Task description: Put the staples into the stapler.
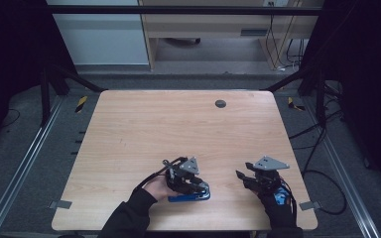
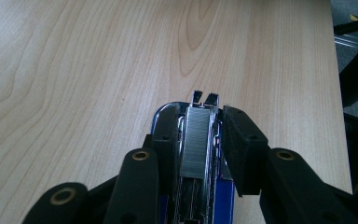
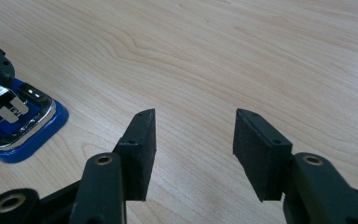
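A blue stapler [image 1: 188, 197] with a chrome top lies near the table's front edge. My left gripper [image 1: 200, 187] straddles it from above. In the left gripper view a strip of staples [image 2: 198, 140] in the stapler's metal channel runs between the jaws; my left gripper [image 2: 199, 112] has one pad against the stapler's side and the other a sliver off it, so it stands open. My right gripper [image 1: 243, 171] rests to the right, open with nothing between its fingers. Off to the left of my right gripper [image 3: 196, 116] lies the stapler's blue nose [image 3: 23, 135].
The wooden table [image 1: 178, 124] has a small round grey cap [image 1: 220, 103] near its far edge. Black cables [image 1: 322, 178] hang off the right side, and metal rails run along the floor on both sides.
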{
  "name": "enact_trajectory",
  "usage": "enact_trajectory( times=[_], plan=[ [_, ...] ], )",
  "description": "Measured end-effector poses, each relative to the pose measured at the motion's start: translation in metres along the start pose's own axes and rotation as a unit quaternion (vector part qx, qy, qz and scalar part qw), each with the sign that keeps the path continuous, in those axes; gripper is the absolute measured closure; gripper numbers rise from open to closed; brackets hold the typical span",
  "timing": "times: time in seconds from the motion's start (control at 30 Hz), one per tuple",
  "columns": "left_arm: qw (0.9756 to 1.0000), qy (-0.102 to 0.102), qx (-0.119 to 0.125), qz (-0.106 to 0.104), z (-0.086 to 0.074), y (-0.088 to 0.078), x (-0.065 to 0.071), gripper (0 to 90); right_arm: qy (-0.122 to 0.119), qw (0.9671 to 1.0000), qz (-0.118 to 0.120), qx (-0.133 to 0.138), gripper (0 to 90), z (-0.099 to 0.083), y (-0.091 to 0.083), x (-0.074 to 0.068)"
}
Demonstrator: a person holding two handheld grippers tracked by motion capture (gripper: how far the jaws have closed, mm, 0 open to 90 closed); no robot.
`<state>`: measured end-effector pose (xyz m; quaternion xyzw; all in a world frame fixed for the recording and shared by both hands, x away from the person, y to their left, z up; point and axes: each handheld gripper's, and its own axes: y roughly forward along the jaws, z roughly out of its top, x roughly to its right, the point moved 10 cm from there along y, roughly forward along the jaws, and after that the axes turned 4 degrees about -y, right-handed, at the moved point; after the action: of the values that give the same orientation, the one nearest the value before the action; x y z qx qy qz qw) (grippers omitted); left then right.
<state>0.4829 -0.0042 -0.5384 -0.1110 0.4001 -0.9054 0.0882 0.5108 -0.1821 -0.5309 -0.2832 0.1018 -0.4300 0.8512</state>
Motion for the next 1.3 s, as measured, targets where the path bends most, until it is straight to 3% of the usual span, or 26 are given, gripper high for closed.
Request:
enact_trajectory(
  times=[0.5,0.8,1.03,1.17,1.3],
  plan=[
    [0.9999,-0.012,0.003,-0.01,-0.0023,-0.0019,-0.0014,73.9,0.0,1.0,-0.001,0.0,49.3,0.0001,-0.0002,0.0],
    [0.9999,-0.009,0.005,-0.004,-0.0015,-0.003,-0.0011,74.1,-0.001,1.0,-0.001,0.0,49.4,0.0002,-0.0006,0.0004],
    [0.9997,-0.019,0.013,-0.004,-0.0001,-0.0059,-0.003,79.5,-0.002,1.0,-0.001,0.001,49.3,0.0005,-0.0004,0.0003],
    [0.9998,-0.019,0.011,0.0,-0.0003,-0.0049,-0.004,72.4,-0.002,1.0,-0.001,0.001,49.3,0.0005,-0.0005,0.0002],
    [0.9998,-0.02,0.005,0.002,-0.0022,-0.0042,-0.0047,71.7,-0.003,1.0,-0.001,0.001,49.3,0.0005,-0.0005,0.0004]
  ],
)
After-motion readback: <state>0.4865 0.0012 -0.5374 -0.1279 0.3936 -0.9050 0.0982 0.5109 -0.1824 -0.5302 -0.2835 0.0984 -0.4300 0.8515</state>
